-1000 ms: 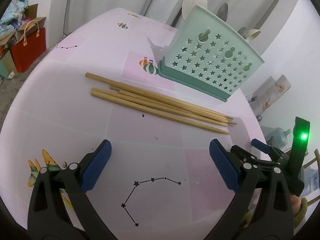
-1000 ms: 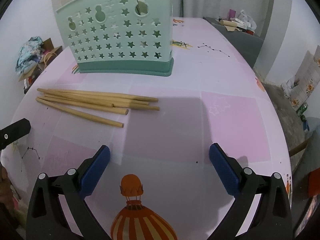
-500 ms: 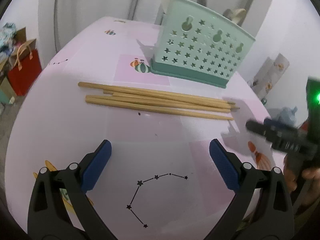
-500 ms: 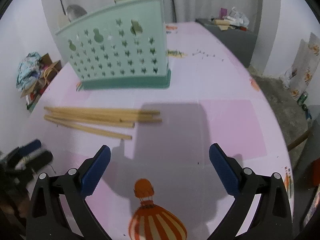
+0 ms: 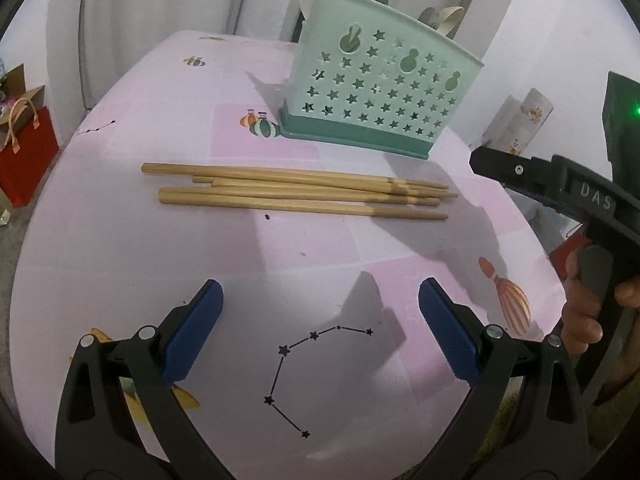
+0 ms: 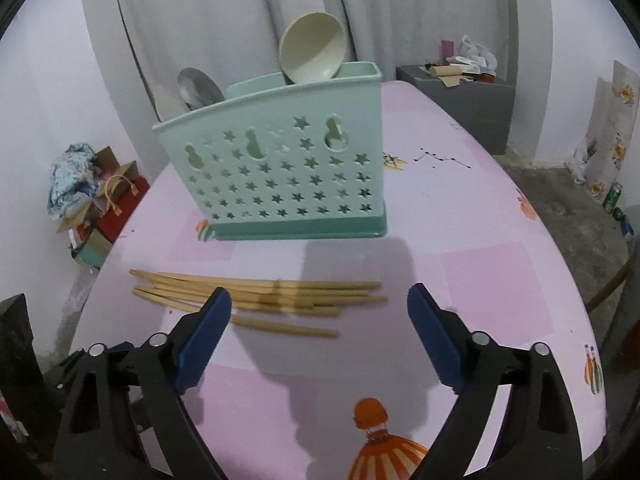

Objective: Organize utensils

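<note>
Several wooden chopsticks [image 5: 296, 194] lie in a loose bundle on the pink table [image 5: 120, 240], in front of a mint-green star-cut utensil holder [image 5: 380, 92] that has spoons and a ladle in it. In the right wrist view the chopsticks [image 6: 260, 298] lie just beyond my right gripper [image 6: 320, 320], which is open and empty above the table; the holder [image 6: 280, 180] stands behind them. My left gripper [image 5: 320, 320] is open and empty, well short of the chopsticks. The right gripper's body [image 5: 560, 192] shows at the right edge of the left wrist view.
A red paper bag [image 5: 24, 152] and clutter stand on the floor beside the table. A grey cabinet [image 6: 456, 100] with odds and ends stands beyond the table's far end. White curtains hang behind the holder.
The right gripper has risen and moved forward toward the chopsticks, so they now sit near its fingertips. The left gripper has swung to face the chopsticks squarely. Both stayed open.
</note>
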